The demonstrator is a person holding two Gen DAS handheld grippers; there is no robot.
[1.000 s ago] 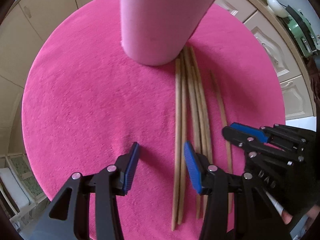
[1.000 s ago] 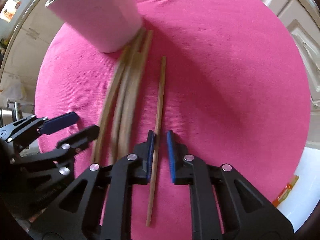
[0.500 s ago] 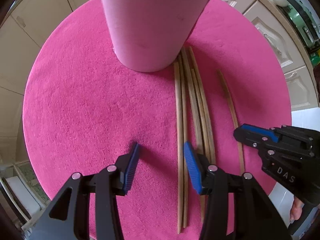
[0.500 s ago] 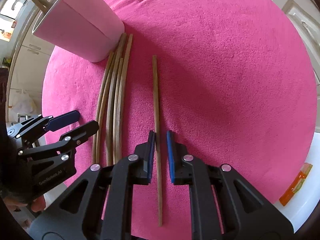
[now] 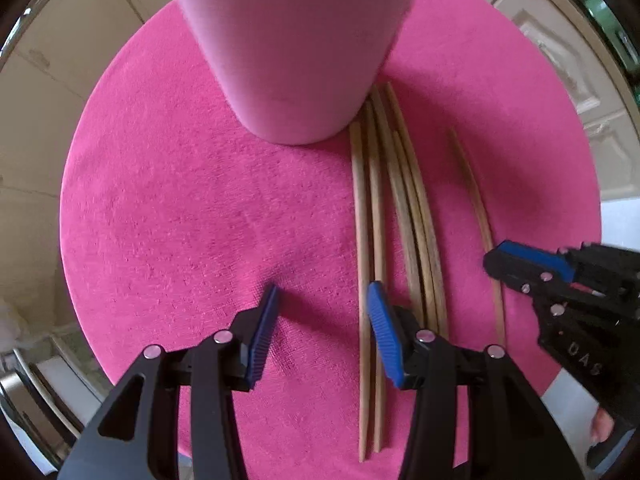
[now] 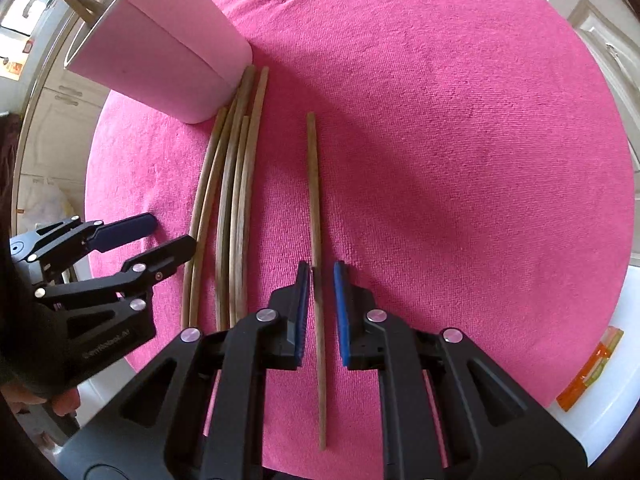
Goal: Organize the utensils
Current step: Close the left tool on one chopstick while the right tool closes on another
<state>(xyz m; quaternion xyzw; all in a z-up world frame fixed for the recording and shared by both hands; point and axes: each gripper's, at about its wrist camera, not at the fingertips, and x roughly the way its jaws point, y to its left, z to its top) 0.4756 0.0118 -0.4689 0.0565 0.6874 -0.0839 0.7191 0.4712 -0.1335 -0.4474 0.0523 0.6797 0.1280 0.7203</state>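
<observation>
The right gripper (image 6: 322, 280), jaws narrowed around but apparently not yet gripping the lone thin wooden chopstick (image 6: 314, 200) lying apart on the round pink cloth (image 6: 460, 140), seems ready to lift it, while the left gripper (image 5: 322, 312) hangs wide and empty beside the bundled chopsticks (image 5: 396, 208) near the pale pink cup (image 5: 296, 48).

We carry two alike tools: the left gripper (image 5: 322, 322) and the right gripper (image 6: 322, 304) are matte black plastic, each finger arm a skeletal frame with triangular cut-outs and round silver screw heads. Ribbed blue pads (image 6: 342, 308) line the inner faces. On the right tool's body, at four o'clock in the left view, pale letters show, partly legible. A dark sleeve (image 6: 16, 320) sits at nine o'clock.
</observation>
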